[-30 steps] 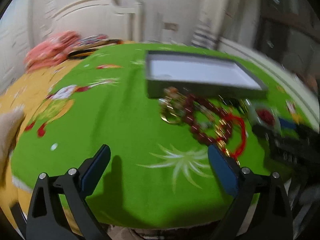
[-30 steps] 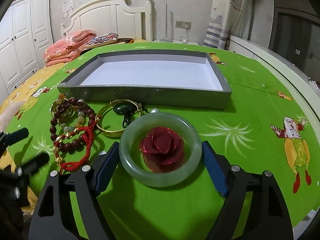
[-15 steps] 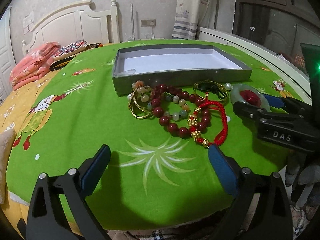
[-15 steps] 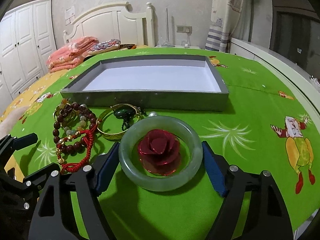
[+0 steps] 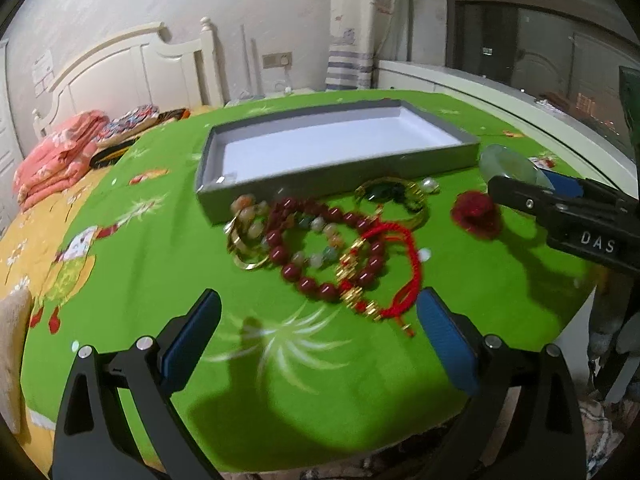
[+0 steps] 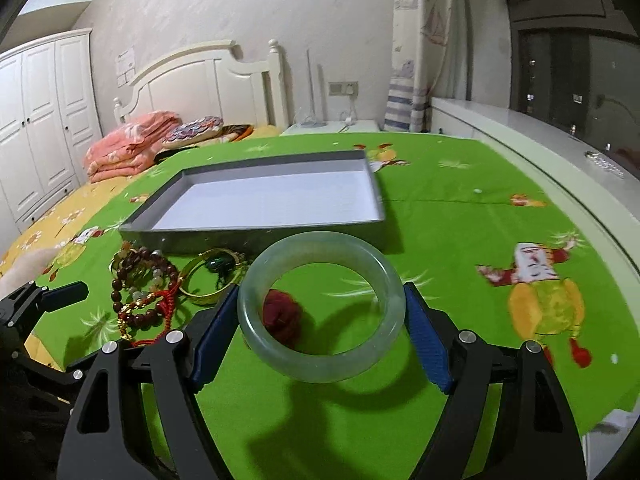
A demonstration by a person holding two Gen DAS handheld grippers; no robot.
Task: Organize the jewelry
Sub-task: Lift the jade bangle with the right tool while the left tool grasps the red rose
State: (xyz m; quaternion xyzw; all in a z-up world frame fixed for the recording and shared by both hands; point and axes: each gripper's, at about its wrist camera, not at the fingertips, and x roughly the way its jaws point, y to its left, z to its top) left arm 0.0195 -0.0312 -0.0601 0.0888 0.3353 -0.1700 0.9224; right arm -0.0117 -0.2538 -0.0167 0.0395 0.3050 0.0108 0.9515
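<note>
The right gripper [image 6: 322, 320] pinches the pale green jade bangle [image 6: 321, 307] between its blue fingers [image 6: 212, 342], lifted above the green patterned bedspread [image 6: 460, 232] near the shallow grey cardboard tray [image 6: 264, 200], while the left gripper [image 5: 318, 344] hovers spread and empty, motion blur softening the beaded bracelets [image 5: 320, 256].
</note>
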